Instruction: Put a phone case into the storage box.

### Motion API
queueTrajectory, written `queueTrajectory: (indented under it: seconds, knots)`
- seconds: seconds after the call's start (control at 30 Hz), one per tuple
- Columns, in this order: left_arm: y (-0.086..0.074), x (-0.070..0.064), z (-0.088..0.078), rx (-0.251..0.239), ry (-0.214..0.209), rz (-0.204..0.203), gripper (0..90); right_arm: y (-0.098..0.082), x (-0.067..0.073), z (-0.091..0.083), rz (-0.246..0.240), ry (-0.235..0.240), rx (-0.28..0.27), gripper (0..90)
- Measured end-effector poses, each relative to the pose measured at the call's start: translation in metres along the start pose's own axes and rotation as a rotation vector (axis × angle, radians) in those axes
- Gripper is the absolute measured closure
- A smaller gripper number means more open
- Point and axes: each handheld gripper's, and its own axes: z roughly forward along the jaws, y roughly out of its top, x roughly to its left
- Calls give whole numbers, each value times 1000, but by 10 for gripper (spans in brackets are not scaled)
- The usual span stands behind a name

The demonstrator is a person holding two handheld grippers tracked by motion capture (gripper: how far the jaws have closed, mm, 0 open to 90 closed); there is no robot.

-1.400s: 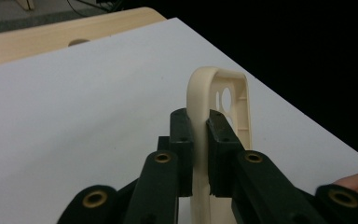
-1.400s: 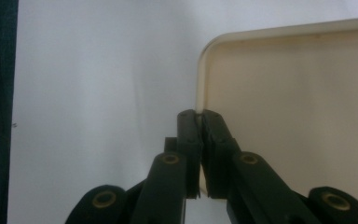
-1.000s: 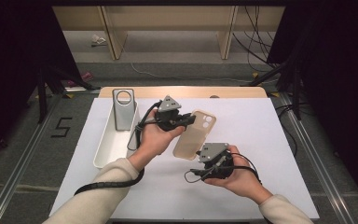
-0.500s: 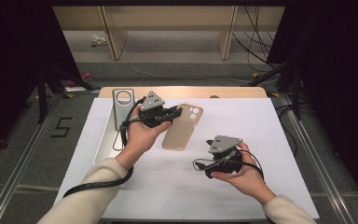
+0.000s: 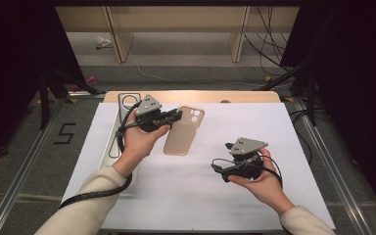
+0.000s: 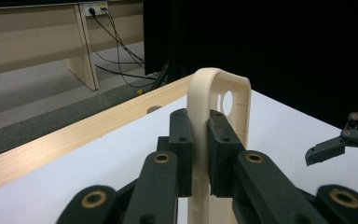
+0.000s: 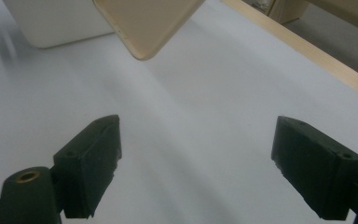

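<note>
White-topped bench [image 5: 284, 127] w/ wood back edge. Item: beige soft-plastic phone case [image 5: 183, 131], held above bench centre, clamped edge-on in left gripper [image 6: 199, 154] jaws. Right gripper [image 7: 196, 170]: jaws spread wide, nothing between them, low over bench.

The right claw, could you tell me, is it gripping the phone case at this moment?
No, the right claw has its jaws spread wide over bare white table, while the phone case sits clamped in the left claw.
</note>
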Motion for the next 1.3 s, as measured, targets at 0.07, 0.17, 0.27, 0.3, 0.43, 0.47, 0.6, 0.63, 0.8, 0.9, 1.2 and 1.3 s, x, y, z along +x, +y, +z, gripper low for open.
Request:
queueTrajectory:
  seconds: [0.07, 0.17, 0.27, 0.3, 0.43, 0.47, 0.6, 0.63, 0.8, 0.9, 1.2, 1.3]
  knots:
    - [1, 1, -2, -6, 3, -1, 818, 0, -2, -1, 10, -2, -10, 167]
    - [2, 3, -5, -13, 7, -4, 817, -2, -4, -3, 25, -7, -14, 167]
    - [2, 6, -7, -14, 13, -2, 817, -3, -6, -4, 36, -13, -19, 167]
    - [3, 7, -8, -16, 13, -2, 817, -3, -6, -5, 42, -16, -19, 166]
    - [4, 10, -12, -22, 18, -8, 818, -5, -9, -8, 54, -29, -29, 166]
    - [4, 11, -13, -22, 20, -8, 817, -6, -10, -9, 57, -35, -34, 166]
    - [5, 14, -16, -22, 26, -6, 817, -9, -14, -12, 78, -47, -45, 166]
    - [5, 16, -17, -23, 30, -3, 817, -9, -15, -13, 83, -49, -46, 166]
    - [6, 21, -23, -27, 40, -10, 817, -12, -18, -17, 92, -63, -50, 165]
    - [7, 24, -26, -29, 46, -8, 817, -14, -20, -19, 100, -71, -55, 164]
    - [11, 31, -35, -43, 60, -11, 817, -20, -25, -26, 128, -93, -61, 162]
    - [12, 33, -38, -48, 63, -13, 817, -22, -27, -28, 133, -98, -60, 163]
